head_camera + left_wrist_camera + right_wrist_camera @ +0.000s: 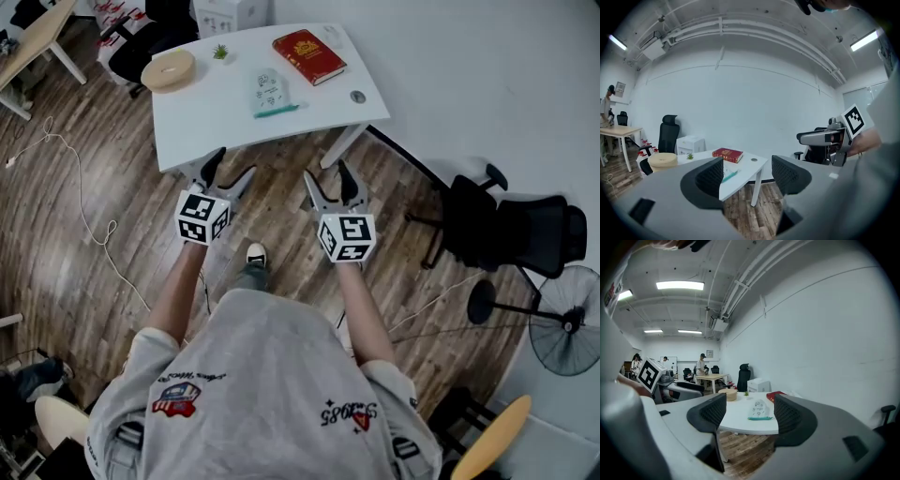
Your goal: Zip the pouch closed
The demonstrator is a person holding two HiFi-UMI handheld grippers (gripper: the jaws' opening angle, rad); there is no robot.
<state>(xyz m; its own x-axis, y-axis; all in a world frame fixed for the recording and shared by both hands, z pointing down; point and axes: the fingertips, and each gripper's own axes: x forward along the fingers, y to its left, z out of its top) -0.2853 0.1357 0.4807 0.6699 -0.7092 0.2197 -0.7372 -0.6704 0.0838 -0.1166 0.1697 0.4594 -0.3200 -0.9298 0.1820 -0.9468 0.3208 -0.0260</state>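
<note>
Pouch point(268, 91) lies flat on the white table point(197, 122), near its front edge. It's pale w/ printed doodles, teal zip strip point(277, 111) on the side facing the person. Can't tell how far the zip is run or where the slider sits, too small. Nothing touches it. Red book point(309, 56) is near, behind & to the right. Small green plant point(220, 52) and tan round roll point(169, 70) are off to the left, little grey disc point(357, 96) by the right edge.

Both claws hang well short of the table, over the wood floor. Left gripper point(234, 167): jaws wide apart, nothing between, only table & floor thru the gap in its own view. Right gripper point(328, 178): same, spread wide, empty, w/ the pouch far off in its gap.

Step in hand, I'd say: approach. To do it well, step in, pin the pouch end by the zip's start w/ one claw, nip the slider tab w/ the other, then pull low & straight along the strip so the thin pouch doesn't slide or bunch.

Containers: pouch looks fairly flat, contents not visible. White box point(230, 14) beyond the table, contents hidden too.
</note>
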